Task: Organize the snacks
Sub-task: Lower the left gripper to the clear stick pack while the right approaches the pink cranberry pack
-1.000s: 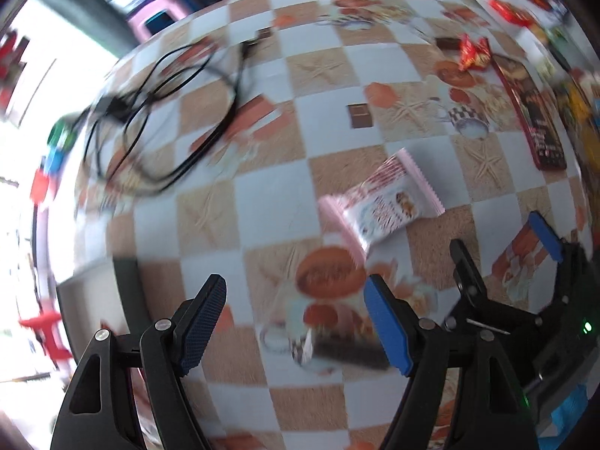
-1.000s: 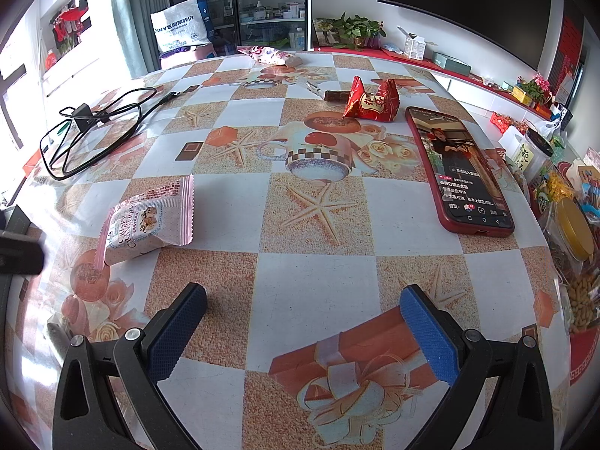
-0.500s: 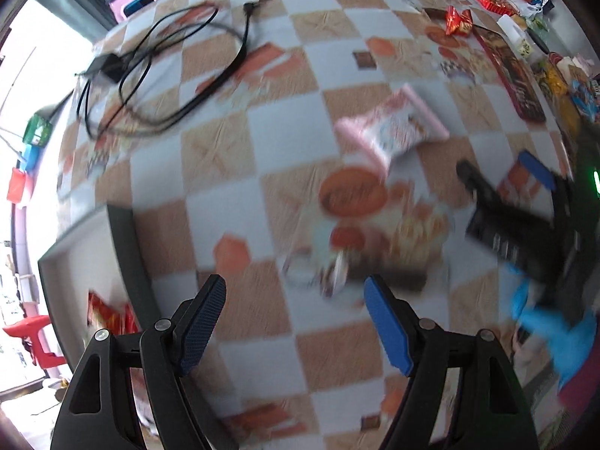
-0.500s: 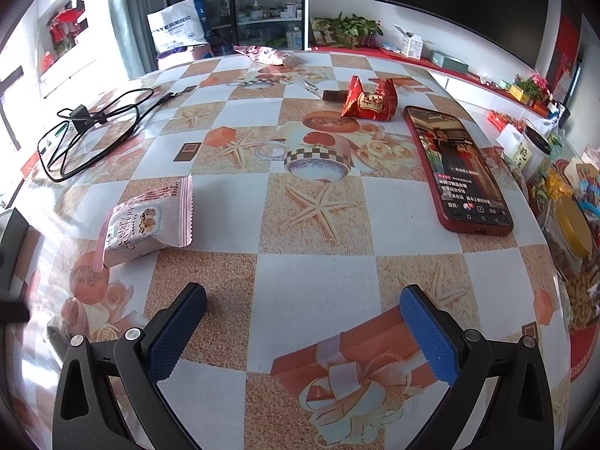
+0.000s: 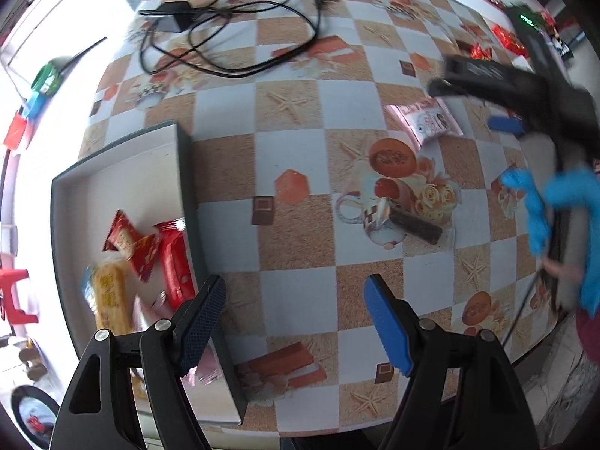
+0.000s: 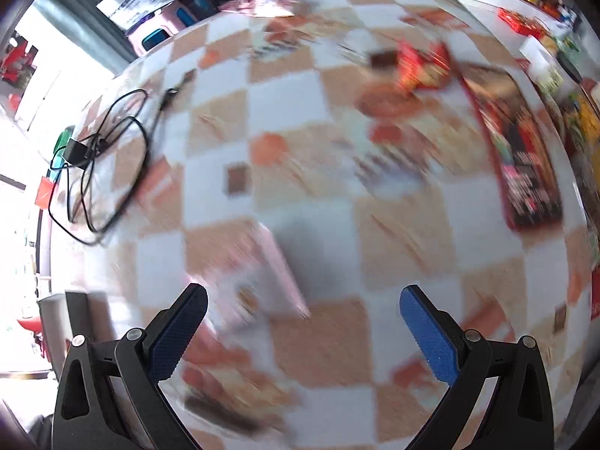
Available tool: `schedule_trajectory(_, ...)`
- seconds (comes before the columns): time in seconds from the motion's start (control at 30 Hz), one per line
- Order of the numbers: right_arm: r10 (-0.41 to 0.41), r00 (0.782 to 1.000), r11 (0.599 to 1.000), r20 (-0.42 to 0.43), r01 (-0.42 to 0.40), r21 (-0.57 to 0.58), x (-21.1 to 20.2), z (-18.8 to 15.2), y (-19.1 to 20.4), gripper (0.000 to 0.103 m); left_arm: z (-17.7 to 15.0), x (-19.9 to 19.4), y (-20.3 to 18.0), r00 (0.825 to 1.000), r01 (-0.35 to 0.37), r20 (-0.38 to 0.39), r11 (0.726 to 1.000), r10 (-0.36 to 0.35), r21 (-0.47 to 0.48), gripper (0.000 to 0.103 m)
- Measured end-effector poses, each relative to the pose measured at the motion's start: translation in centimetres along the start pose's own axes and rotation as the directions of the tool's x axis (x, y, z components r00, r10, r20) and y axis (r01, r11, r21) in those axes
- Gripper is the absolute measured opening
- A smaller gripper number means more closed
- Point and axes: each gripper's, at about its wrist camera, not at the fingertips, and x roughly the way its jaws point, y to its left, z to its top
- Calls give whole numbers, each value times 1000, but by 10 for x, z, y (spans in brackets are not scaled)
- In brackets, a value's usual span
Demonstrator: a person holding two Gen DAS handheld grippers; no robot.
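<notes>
We see the left gripper [image 5: 296,322] with its ribbed blue pads wide apart and empty, above the glossy checked tablecloth [image 5: 292,150]. The right gripper [image 6: 302,330] is likewise spread, gripping nothing. The crinkly pink snack packet [image 5: 429,120] lies flat near the right gripper; the shallow rectangular tray [image 5: 183,172] holds red and yellow wrappers, probably foil.

The left wrist view looks almost straight down on the tabletop [image 5: 300,157] from well above, past its own two fingers [image 5: 202,322] at six o'clock; a tray's rim [image 5: 187,187] sits at nine o'clock. The right wrist view, badly blurred, looks steeply down from nearer the surface. Both views share the black cable [image 5: 225,30] toward eleven o'clock, at nine to ten o'clock [image 6: 101,157] in the right view, and the pink snack packet [image 5: 427,120] at two o'clock, close in at six o'clock [image 6: 262,281] on the right.
</notes>
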Motion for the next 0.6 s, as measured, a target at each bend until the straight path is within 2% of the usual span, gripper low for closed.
schedule_trajectory(0.13,-70,997,997,-44,70,-16,19,24,22,103,-7,-9,9,1000,-7,4,1000,7,-17,79)
schedule_trajectory(0.23,-141,983,990,-115,139,-23,37,23,21,103,-10,-9,11,1000,-7,-4,1000,7,-11,79)
schedule_trajectory(0.37,-191,971,981,-145,186,-46,38,-7,0,103,-14,-5,6,1000,0,-18,1000,0,14,80)
schedule_trajectory(0.6,-186,959,982,-214,185,-25,16,-81,-62,103,-14,9,-19,998,33,-48,997,-30,76,80)
